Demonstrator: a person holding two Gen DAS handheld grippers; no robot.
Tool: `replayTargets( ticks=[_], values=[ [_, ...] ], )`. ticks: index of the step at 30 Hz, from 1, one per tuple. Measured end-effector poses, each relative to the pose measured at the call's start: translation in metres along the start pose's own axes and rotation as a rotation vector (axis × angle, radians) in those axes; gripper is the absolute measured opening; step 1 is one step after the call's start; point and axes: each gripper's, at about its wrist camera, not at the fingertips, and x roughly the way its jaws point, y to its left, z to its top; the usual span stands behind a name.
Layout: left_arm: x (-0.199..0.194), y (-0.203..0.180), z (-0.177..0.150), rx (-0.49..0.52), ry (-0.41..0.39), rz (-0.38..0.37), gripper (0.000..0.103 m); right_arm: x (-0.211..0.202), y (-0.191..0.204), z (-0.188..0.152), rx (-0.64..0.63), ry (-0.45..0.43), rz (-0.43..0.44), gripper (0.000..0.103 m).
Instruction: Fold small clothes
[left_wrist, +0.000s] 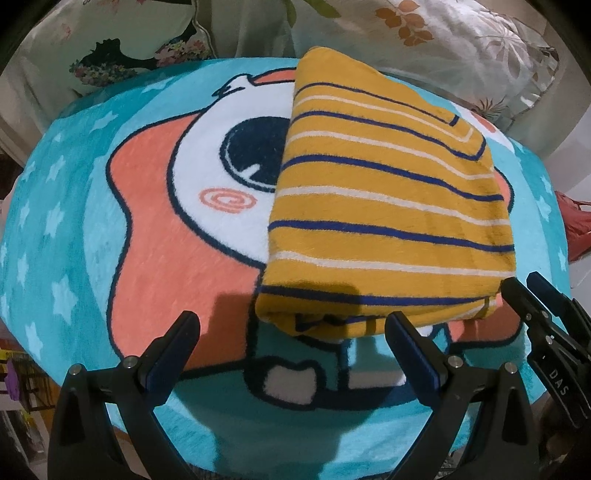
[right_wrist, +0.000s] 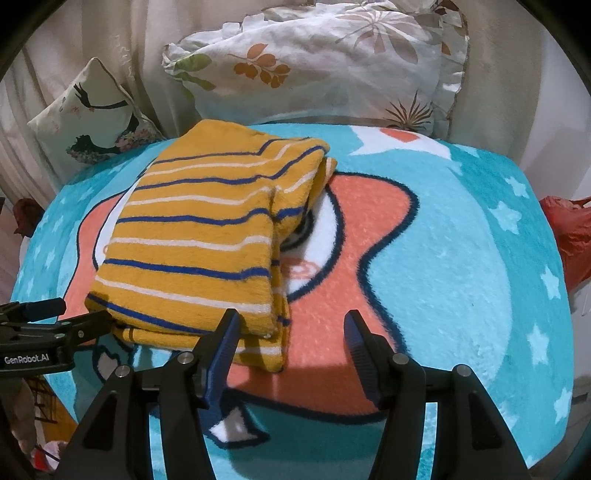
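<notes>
Striped garment (left_wrist: 384, 221), mustard yellow with blue and white bands, is found folded into a thick rectangular bundle and laid on a turquoise cartoon blanket (left_wrist: 74, 258) printed with stars. No container is seen in either view; the bundle rests directly on the blanket. The left gripper (left_wrist: 291, 325) is held with its jaws spread wide at the bundle's near edge, nothing pressed between them. The right gripper (right_wrist: 291, 325) is likewise held apart, just beside the bundle's near right corner, gripping nothing. In the right wrist view layered edges are exposed along the bundle's right side, but the garment's type cannot be determined from the folds. Part of the blanket's cartoon face is covered by the bundle. Two patterned pillows (right_wrist: 332, 62) are noted behind the blanket. A red item (right_wrist: 569, 229) at the right margin is cut off and cannot be identified.
</notes>
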Motion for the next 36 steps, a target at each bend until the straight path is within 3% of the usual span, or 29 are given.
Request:
replayTargets(
  ticks=[36],
  values=[
    [0.0054, -0.0018, -0.0031, 0.014, 0.015, -0.024, 0.1, -0.0053, 0.0022, 0.0013, -0.011, -0.046, -0.008, 0.067]
  ],
)
